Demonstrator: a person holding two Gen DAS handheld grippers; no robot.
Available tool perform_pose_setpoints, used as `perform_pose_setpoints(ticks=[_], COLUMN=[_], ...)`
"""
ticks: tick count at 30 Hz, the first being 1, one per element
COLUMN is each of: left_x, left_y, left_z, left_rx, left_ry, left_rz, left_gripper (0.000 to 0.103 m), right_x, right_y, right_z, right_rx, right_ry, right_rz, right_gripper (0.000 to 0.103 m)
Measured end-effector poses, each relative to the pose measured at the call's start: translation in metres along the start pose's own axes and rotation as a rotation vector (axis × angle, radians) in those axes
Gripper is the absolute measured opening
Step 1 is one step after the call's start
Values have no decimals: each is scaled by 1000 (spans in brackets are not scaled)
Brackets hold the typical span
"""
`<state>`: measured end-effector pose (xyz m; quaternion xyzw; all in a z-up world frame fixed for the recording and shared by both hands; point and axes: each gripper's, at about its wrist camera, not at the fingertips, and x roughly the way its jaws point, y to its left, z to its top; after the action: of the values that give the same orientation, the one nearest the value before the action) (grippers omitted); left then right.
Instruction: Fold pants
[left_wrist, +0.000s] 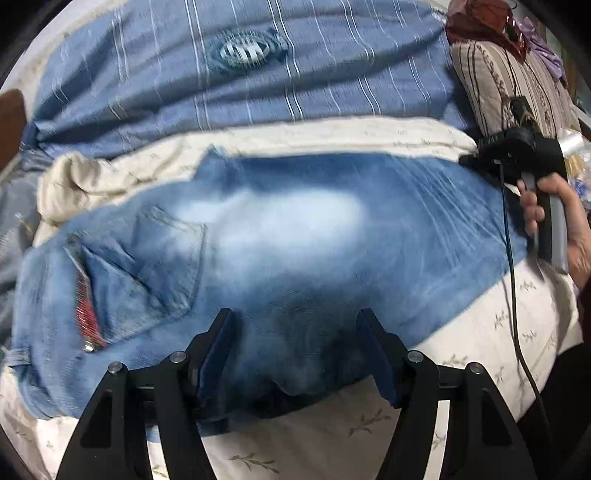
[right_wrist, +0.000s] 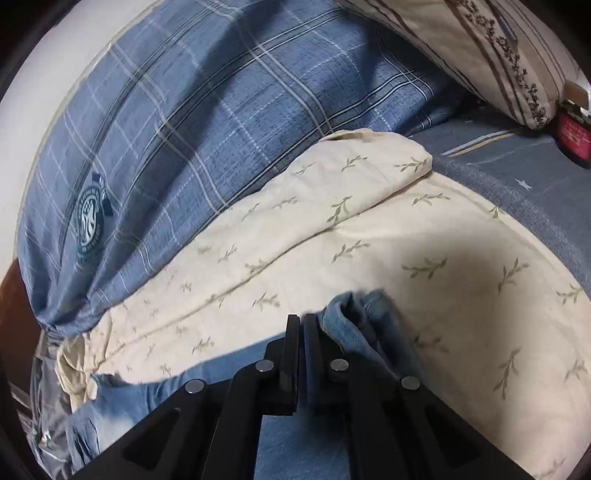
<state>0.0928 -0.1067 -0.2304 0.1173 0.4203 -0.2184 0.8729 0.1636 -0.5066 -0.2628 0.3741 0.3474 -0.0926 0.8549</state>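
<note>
Faded blue jeans (left_wrist: 288, 236) lie flat across a cream leaf-print sheet (left_wrist: 480, 332), waistband and back pocket (left_wrist: 166, 258) to the left, leg end to the right. My left gripper (left_wrist: 297, 325) is open, its jaws spread wide over the near edge of the jeans, holding nothing. My right gripper (left_wrist: 476, 158) shows in the left wrist view at the far right end of the leg, held by a hand. In the right wrist view my right gripper (right_wrist: 301, 323) is shut on a bunched fold of the jeans (right_wrist: 354, 314).
A blue plaid duvet (left_wrist: 240, 74) with a round badge is piled behind the jeans. A striped beige pillow (left_wrist: 509, 85) stands at the back right. A black cable (left_wrist: 511, 280) hangs from the right gripper across the sheet. A red jar (right_wrist: 574, 136) sits at far right.
</note>
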Motion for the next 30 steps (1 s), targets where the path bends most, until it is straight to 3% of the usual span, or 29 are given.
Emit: perform_pose_setpoints(ticks=[5, 8, 10, 14, 21, 30], left_x=[-6, -19, -29, -41, -48, -58], left_y=[9, 19, 25, 43, 85, 125], left_z=[1, 5, 6, 7, -4, -17], left_rx=[-30, -71, -89, -148, -264, -342], left_ry=[-22, -79, -126, -171, -151, -152], left_rz=[5, 17, 64, 143, 250, 323], left_gripper=[69, 69, 69, 72, 72, 72], right_x=[-21, -43, -57, -70, -81, -74], right_y=[14, 28, 39, 59, 103, 174], right_z=[-8, -21, -35, -65, -124, -191], right_rx=[-47, -109, -158, -221, -347, -530], right_ry=[-42, -59, -55, 2, 94, 182], right_rz=[-20, 10, 26, 66, 144, 275], right_gripper=[5, 7, 7, 7, 6, 6])
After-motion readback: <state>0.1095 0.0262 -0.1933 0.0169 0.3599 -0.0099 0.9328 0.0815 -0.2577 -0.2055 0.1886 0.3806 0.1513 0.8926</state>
